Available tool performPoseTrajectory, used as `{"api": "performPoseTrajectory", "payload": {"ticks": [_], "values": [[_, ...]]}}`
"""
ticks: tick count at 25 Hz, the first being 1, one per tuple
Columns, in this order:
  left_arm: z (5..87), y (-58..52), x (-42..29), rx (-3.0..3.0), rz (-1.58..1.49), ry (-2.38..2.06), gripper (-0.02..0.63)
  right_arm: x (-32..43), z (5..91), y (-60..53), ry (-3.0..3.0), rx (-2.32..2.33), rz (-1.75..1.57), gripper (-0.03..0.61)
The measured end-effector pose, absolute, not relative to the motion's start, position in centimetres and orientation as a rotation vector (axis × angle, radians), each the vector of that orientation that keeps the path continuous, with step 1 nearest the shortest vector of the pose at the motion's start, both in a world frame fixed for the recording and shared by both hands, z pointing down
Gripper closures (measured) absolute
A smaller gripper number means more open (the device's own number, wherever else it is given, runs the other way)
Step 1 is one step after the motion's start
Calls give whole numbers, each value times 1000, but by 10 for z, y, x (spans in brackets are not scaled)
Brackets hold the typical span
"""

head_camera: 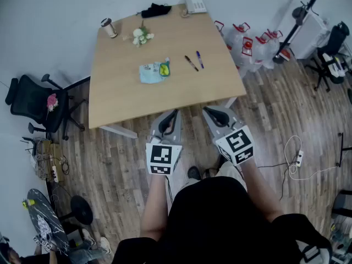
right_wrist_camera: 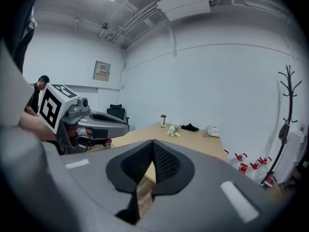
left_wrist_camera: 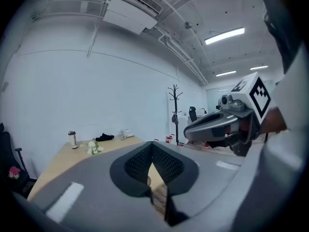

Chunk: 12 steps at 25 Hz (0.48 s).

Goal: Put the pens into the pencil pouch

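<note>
Two pens lie side by side on the wooden table [head_camera: 121, 100]: a dark one [head_camera: 191, 63] and a blue one [head_camera: 199, 59], right of centre. A light blue pencil pouch [head_camera: 154, 71] with a green patch lies to their left. My left gripper [head_camera: 175, 113] and right gripper [head_camera: 207, 111] are held in front of the table's near edge, over the floor, both shut and holding nothing. In the left gripper view the shut jaws [left_wrist_camera: 153, 145] meet at a tip, and the right gripper [left_wrist_camera: 227, 124] shows beside them. The right gripper view shows its shut jaws [right_wrist_camera: 153, 144].
At the table's far side are a small cup [head_camera: 109, 27], white flowers [head_camera: 141, 36], a black cloth [head_camera: 155, 10] and a telephone [head_camera: 194, 5]. An office chair [head_camera: 33, 104] stands left of the table. Red-and-white bags [head_camera: 250, 44] and a coat stand [left_wrist_camera: 174, 112] are to the right.
</note>
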<state>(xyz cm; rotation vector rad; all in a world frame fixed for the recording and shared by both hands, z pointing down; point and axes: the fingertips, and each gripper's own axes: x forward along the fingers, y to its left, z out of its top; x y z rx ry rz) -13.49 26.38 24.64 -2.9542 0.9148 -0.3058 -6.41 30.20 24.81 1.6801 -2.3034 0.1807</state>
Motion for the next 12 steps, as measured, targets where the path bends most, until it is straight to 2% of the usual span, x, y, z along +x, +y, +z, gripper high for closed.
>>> {"api": "performPoseTrajectory", "payload": {"ticks": [12], "values": [[251, 301, -159, -3054, -345, 832, 615, -98, 247, 333, -2309, 1688, 238, 569]]}}
